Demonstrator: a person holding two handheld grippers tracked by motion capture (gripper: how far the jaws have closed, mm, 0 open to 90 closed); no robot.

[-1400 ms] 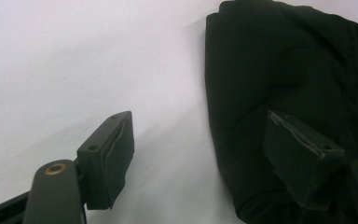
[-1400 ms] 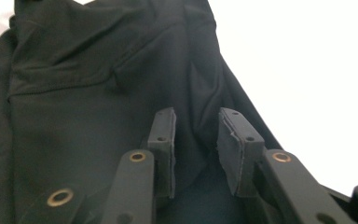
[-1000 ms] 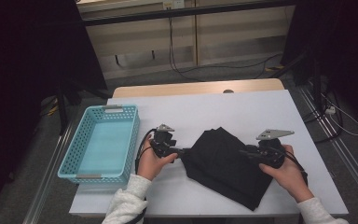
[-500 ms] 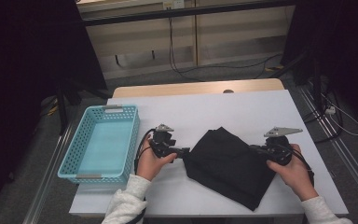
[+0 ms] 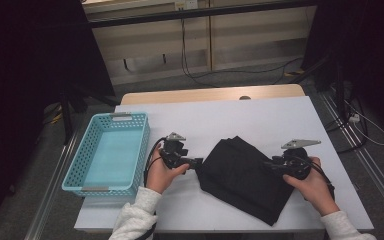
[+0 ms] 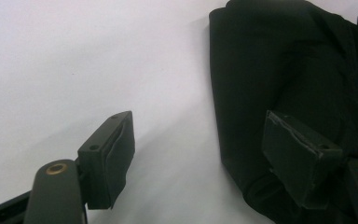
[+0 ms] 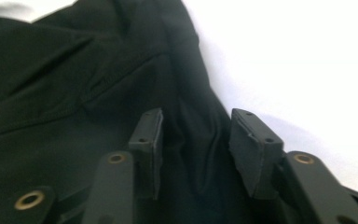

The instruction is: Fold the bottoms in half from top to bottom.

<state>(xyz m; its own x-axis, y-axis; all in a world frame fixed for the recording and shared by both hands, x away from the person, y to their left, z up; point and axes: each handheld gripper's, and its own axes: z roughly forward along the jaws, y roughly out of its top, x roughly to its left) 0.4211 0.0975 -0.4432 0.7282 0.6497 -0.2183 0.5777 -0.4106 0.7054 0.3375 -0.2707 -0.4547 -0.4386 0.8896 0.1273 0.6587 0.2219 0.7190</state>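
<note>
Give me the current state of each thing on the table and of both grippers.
black garment: folded, lying flat on the white table.
blue basket: upright and empty, at the table's left edge.
left gripper: jaws wide open, one pad over bare table, the other over the garment's edge.
right gripper: jaws just reopened and parted astride a fold at the garment's edge, not pressing it.

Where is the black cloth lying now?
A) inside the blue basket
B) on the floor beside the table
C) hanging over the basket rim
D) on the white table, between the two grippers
D: the black cloth lies on the white table, between the left gripper and the right gripper; the blue basket stands apart.
</note>
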